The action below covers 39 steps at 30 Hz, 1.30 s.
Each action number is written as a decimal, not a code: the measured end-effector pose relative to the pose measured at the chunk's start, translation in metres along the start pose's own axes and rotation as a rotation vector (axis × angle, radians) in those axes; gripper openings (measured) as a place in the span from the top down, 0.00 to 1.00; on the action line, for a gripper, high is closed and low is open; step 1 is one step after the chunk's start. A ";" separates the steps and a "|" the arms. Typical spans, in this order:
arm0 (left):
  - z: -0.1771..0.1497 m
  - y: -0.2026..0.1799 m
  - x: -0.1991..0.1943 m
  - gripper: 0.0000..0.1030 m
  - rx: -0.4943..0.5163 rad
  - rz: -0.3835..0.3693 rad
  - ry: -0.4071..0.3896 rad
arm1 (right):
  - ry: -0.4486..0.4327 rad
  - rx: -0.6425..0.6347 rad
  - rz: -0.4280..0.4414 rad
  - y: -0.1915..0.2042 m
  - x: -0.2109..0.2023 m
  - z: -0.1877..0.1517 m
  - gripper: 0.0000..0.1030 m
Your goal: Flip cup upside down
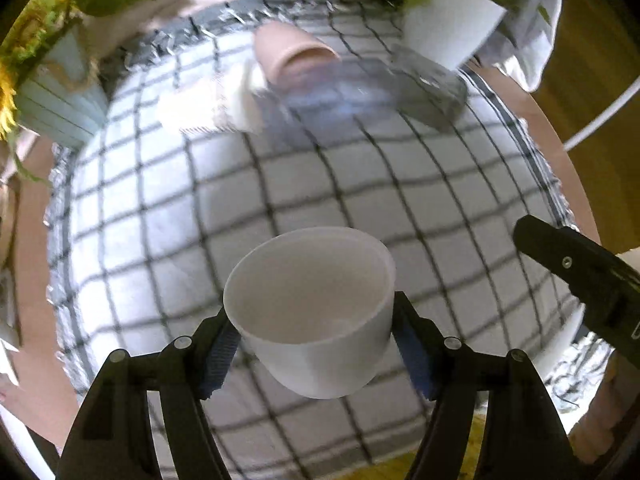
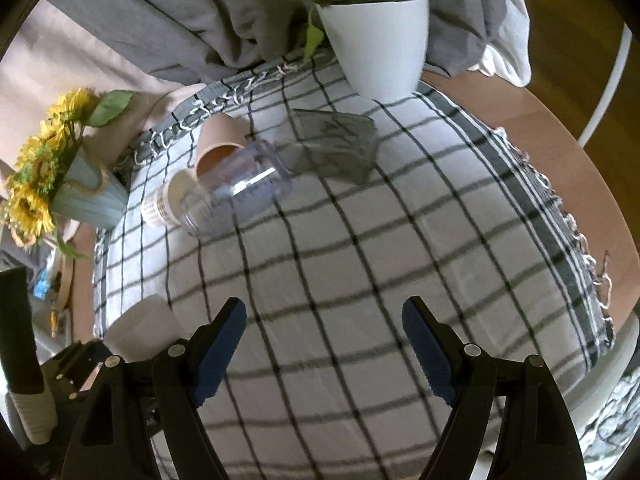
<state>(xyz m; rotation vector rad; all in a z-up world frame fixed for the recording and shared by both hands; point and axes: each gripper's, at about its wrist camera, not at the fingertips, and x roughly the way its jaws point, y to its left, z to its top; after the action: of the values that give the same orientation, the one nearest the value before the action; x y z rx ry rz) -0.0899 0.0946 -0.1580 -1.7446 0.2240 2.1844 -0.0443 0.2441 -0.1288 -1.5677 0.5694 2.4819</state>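
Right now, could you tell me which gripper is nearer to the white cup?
Left. The left gripper is shut on the white cup, holding it above the checked cloth. The right gripper is open and empty, off to the cup's right.

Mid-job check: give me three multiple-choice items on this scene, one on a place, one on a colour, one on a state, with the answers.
1. Where is the white cup?
A. Between the left tongs
B. Lying on the checked cloth
C. Next to the sunflower vase

2. What colour is the pot of the green plant?
A. Blue
B. White
C. Pink

3. What is the state of the right tongs?
A. Shut on the clear cup
B. Shut on nothing
C. Open and empty

Answers:
1. A, the pads press both sides of the cup, with its mouth up.
2. B, the right wrist view shows a plain white pot.
3. C, only cloth shows in the wide gap.
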 end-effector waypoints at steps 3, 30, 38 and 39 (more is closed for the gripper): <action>-0.003 -0.009 0.014 0.31 -0.029 -0.042 0.054 | 0.023 0.000 -0.012 -0.014 0.001 -0.006 0.22; 0.016 -0.019 0.045 0.16 -0.086 -0.005 0.096 | 0.064 -0.022 -0.082 -0.030 0.020 -0.004 0.22; -0.010 -0.005 0.002 0.15 -0.175 0.000 0.010 | -0.012 -0.015 -0.084 -0.024 -0.011 -0.002 0.22; -0.014 -0.002 -0.006 0.14 -0.189 0.020 -0.014 | -0.017 -0.023 -0.079 -0.021 -0.014 -0.003 0.22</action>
<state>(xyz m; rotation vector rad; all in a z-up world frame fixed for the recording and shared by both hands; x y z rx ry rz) -0.0748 0.0912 -0.1557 -1.8313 0.0323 2.2967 -0.0285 0.2631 -0.1225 -1.5450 0.4681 2.4495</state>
